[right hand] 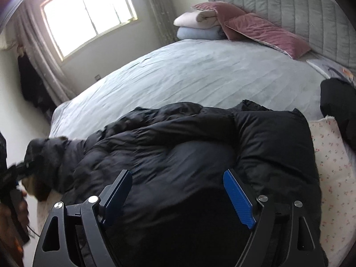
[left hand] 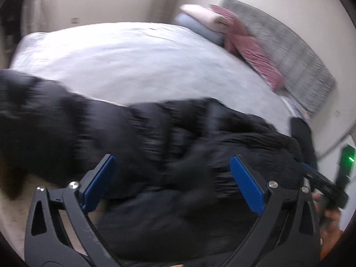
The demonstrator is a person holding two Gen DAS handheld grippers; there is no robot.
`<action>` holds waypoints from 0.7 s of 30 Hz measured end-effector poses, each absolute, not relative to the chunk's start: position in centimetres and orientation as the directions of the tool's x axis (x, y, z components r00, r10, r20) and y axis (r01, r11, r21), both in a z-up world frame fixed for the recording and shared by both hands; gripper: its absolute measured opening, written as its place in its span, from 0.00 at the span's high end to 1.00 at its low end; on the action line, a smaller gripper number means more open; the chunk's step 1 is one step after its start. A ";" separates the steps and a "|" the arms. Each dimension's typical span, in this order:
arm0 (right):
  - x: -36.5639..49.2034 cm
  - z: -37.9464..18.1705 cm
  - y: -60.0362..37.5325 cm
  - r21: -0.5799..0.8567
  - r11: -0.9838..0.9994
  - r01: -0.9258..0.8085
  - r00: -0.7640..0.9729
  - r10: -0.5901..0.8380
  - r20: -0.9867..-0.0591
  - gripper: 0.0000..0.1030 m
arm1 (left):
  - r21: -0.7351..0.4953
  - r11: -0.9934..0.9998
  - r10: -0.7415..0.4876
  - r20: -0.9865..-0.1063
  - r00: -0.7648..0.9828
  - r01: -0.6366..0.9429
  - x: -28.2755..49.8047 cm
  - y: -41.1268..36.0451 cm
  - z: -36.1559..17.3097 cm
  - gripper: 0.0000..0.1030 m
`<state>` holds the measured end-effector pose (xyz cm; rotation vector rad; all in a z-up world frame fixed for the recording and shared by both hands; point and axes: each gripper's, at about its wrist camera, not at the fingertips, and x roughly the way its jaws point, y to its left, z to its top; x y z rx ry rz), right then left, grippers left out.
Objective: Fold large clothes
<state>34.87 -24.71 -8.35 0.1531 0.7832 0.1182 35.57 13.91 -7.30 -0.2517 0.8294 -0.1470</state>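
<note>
Black quilted puffer coat [right hand: 178, 155] lies bunched on pale grey bed [right hand: 189, 73] | left hand-held gripper [left hand: 173, 178] spread, empty | right hand-held gripper [right hand: 178, 191] spread, empty | step: between folds | next: regrip an edge

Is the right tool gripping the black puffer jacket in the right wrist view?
No, the right tool hangs open above the black puffer jacket, with neither blue pad pressing on the fabric.

I see the jacket [right hand: 189, 155] lying on the bed [right hand: 200, 75], nearest me. Behind it, pillows [right hand: 255, 29] lean against the headboard [right hand: 289, 6], folded blankets [right hand: 195, 25] to their left.
</note>
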 end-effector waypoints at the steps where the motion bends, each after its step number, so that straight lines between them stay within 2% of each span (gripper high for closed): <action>1: 34.6 -8.1 -24.4 0.174 0.983 -0.059 0.697 0.166 -0.698 0.17 | -0.257 0.966 -0.187 -0.713 0.675 -0.004 35.4 15.3 -7.1 0.01; 9: 31.1 -6.3 -23.1 0.195 0.978 -0.068 0.670 0.190 -0.718 0.17 | -0.205 0.938 0.025 -0.762 0.648 -0.278 34.1 28.3 -7.0 0.01; 15: 28.9 -5.0 -22.8 0.185 0.980 -0.075 0.659 0.188 -0.728 0.17 | -0.215 0.882 0.107 -0.775 0.623 -0.419 34.5 36.0 -8.6 0.01; 21: 27.7 -4.3 -22.4 0.120 0.989 -0.090 0.665 0.150 -0.732 0.17 | -0.258 0.823 0.122 -0.789 0.602 -0.506 36.9 40.6 -11.2 0.01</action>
